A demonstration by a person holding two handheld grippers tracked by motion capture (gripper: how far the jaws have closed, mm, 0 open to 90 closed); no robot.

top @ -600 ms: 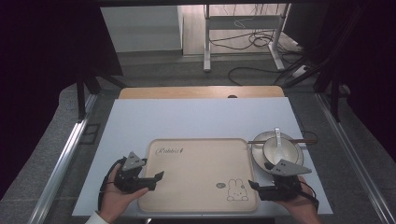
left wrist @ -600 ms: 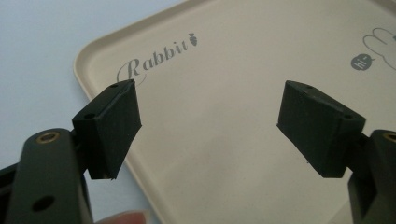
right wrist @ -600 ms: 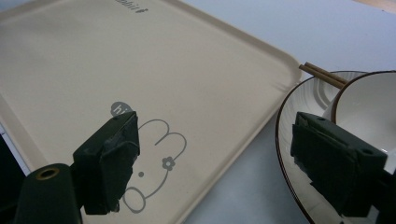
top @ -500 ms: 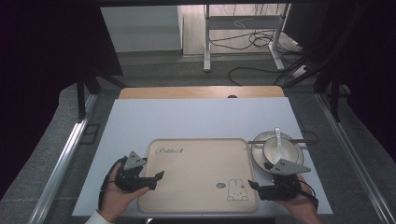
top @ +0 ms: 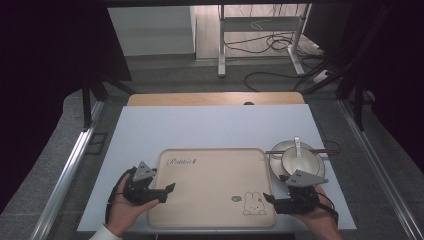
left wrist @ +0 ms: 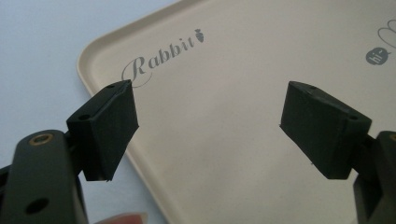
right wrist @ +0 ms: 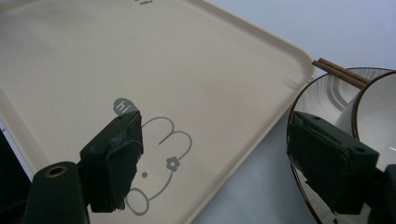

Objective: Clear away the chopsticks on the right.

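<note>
- While the beige tray (top: 210, 185) lies flat on the white table (top: 210, 130), the left gripper (top: 165, 191) sits at its left edge, jaws spread wide and holding nothing; in the left gripper view the tray's rim (left wrist: 100, 56) passes under the left jaw.
- The tray itself is bare, printed with "Rabbit" (left wrist: 161, 53) near its far left corner and a rabbit drawing (top: 252, 204) near its near right corner.
- The right gripper (top: 270, 199) sits at the tray's right edge near the rabbit, jaws likewise apart and empty.
- Just right of the tray stands a bowl (top: 302, 161) with a spoon (top: 297, 147) in it, on a plate (top: 276, 150), with chopsticks (top: 327, 151) laid across the far side.
- My reading: both grippers are lining up on opposite edges to take hold of the tray, and no grasp is made yet.
- The next move likely calls for each pair of jaws to straddle the thin rim and close together, so the tray lifts level and clear of the plate beside it.
</note>
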